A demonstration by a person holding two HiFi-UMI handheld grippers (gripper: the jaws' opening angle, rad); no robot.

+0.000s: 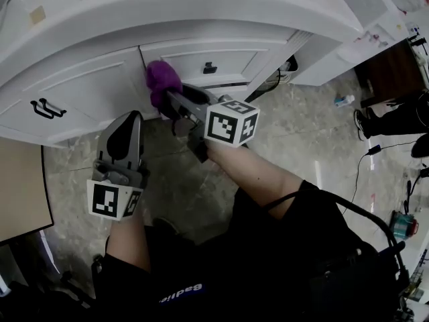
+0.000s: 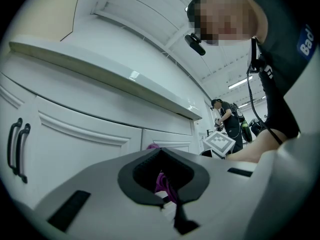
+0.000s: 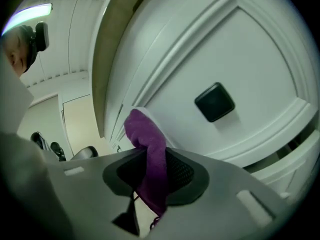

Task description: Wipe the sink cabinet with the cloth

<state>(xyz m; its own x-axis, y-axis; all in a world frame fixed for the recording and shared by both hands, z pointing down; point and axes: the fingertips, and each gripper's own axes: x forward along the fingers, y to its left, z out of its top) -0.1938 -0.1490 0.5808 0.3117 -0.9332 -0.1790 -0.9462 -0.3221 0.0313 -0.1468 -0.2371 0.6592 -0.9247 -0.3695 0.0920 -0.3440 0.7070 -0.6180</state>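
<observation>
The white sink cabinet [image 1: 87, 79] fills the top of the head view, with a door carrying two black handles [image 1: 45, 107] and a drawer with a black knob [image 1: 210, 68]. My right gripper [image 1: 171, 102] is shut on a purple cloth [image 1: 162, 80], whose bunched end rests against the cabinet front where door and drawer meet. In the right gripper view the cloth [image 3: 145, 139] sticks up out of the jaws, left of the knob [image 3: 215, 102]. My left gripper [image 1: 129, 121] hangs lower left, shut and empty, pointing at the door; its view shows the handles [image 2: 17, 144].
Grey marbled floor [image 1: 295, 133] lies below the cabinet. A small bottle [image 1: 344, 100] and cables lie on it to the right, near another person's legs [image 1: 395, 119]. A wooden panel [image 1: 20, 186] stands at the left edge. The countertop lip [image 1: 201, 12] overhangs the cabinet front.
</observation>
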